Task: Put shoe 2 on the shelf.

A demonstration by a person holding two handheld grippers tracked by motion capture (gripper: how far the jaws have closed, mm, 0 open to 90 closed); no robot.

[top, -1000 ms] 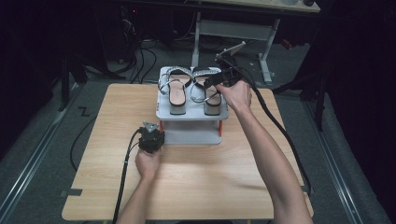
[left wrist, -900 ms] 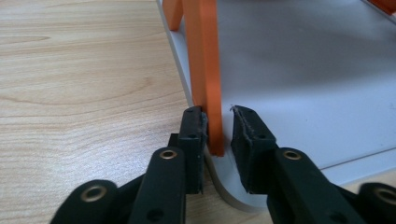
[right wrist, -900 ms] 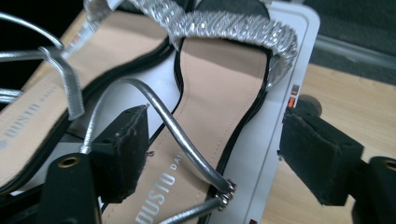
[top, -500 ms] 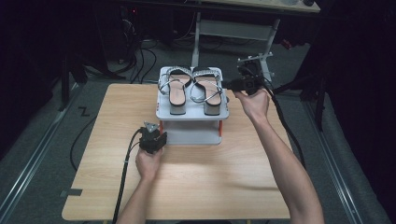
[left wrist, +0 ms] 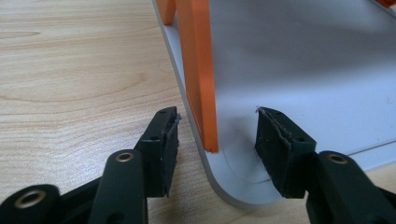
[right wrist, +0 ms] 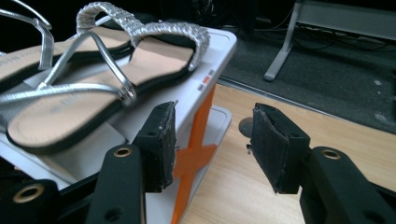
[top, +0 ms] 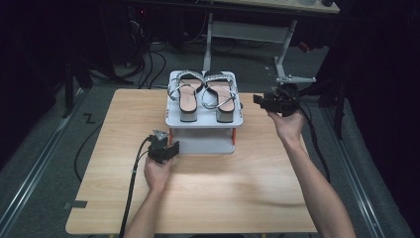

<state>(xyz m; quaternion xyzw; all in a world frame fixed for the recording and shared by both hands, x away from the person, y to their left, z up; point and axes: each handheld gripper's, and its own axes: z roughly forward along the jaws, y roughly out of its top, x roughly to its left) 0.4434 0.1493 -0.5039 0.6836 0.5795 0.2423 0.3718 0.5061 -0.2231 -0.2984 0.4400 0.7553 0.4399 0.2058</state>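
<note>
- Left gripper view shows what the high view hides: the orange post [left wrist: 198, 74] of the grey rack [left wrist: 299, 70] standing between the left gripper [left wrist: 217, 151] pads, which have just been opening (neither pad presses it).
- Right gripper view: right gripper [right wrist: 212, 144], jaws apart on nothing, beside the rack's corner.
- High view: sandals [top: 204, 94] lie side by side on the rack's top shelf at the table [top: 114, 148] far edge, long axes running away from the person.

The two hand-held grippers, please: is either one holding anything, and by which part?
Nothing is held: the left hand-held gripper has just been opening around the rack's orange post; the right is empty.
</note>
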